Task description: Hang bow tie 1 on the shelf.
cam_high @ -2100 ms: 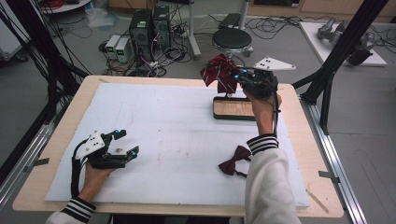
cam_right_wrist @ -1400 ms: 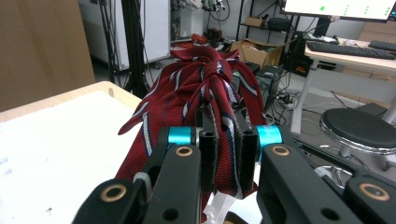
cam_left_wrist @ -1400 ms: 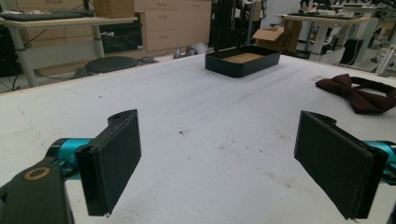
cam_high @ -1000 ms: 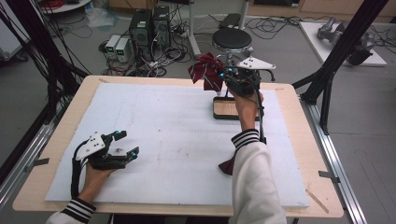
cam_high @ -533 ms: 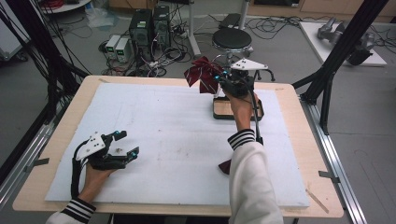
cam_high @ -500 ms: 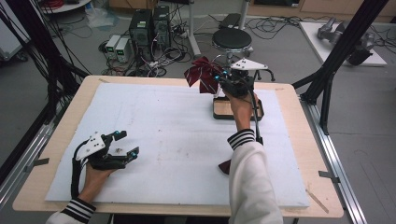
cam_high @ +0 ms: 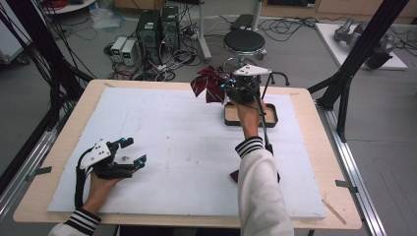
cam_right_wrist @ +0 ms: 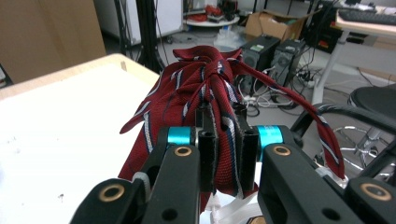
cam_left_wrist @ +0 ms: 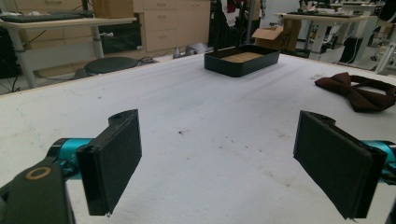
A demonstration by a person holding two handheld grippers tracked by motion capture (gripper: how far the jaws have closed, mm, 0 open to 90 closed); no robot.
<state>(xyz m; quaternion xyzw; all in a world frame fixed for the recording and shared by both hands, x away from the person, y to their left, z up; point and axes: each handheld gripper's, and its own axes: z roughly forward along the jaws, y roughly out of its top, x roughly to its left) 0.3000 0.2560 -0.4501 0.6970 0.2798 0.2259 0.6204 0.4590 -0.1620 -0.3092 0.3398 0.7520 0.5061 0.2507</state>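
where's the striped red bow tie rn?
In the high view, the striped red bow tie is clamped in the right gripper, held up at the table's far edge, just left of the black tray.

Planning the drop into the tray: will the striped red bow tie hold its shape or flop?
Probably floppy: the striped red bow tie bunches and droops around the right gripper. Its loose strap hangs free, so it may snag the black tray.

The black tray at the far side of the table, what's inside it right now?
The black tray shows a bare brown floor in the left gripper view. In the high view the right gripper, clamping a red striped bow tie, covers part of it.
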